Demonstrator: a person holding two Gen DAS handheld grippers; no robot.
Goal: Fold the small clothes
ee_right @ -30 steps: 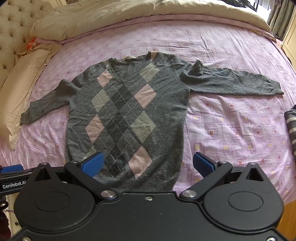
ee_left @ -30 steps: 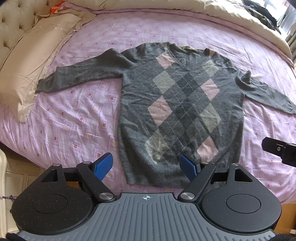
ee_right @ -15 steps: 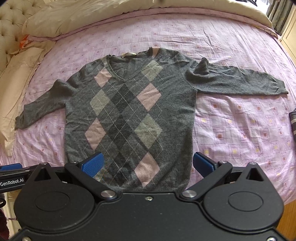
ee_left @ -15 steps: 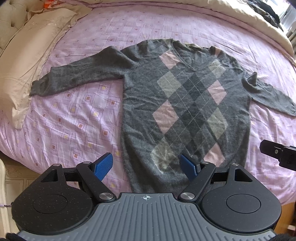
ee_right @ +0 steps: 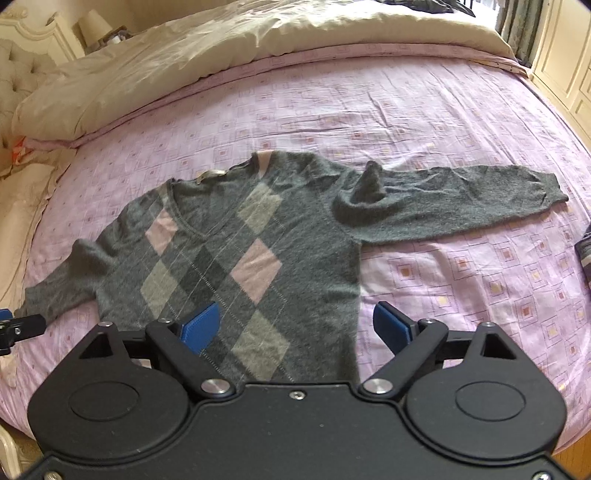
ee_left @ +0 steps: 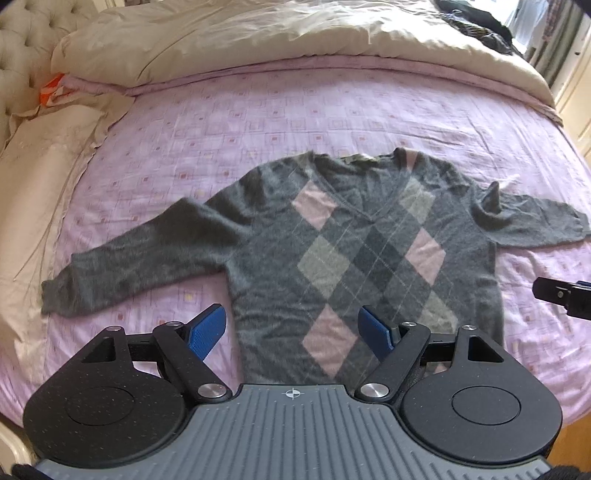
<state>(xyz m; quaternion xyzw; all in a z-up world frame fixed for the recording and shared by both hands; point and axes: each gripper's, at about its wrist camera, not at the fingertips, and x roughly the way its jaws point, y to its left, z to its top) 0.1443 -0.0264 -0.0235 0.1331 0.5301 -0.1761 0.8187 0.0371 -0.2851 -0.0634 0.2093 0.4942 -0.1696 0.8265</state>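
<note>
Both cameras are now tilting up and drawing back compared with half a second ago, so the sweater [ee_left: 354, 258] is sitting lower in each view and more of the cream duvet [ee_left: 258, 33] at the far side of the bed is showing. Lying flat and front-up on the lilac patterned sheet [ee_left: 229, 122], the grey argyle sweater is spreading both sleeves outward, its V-neck pointing toward the duvet and its hem toward the cameras. A small peak of fabric is standing up at the shoulder of the right-hand sleeve [ee_right: 443, 199]. The left tongs [ee_left: 291, 330] are hovering above the hem with their blue pads spread wide, gripping nothing; one pad is over the sheet just beside the sweater's edge, the other over the knit. The right tongs [ee_right: 299, 325] are likewise gaping, empty, straddling the sweater's right side edge. A cream pillow [ee_left: 33, 177] is resting at the left beside the tufted headboard [ee_left: 22, 44].
</note>
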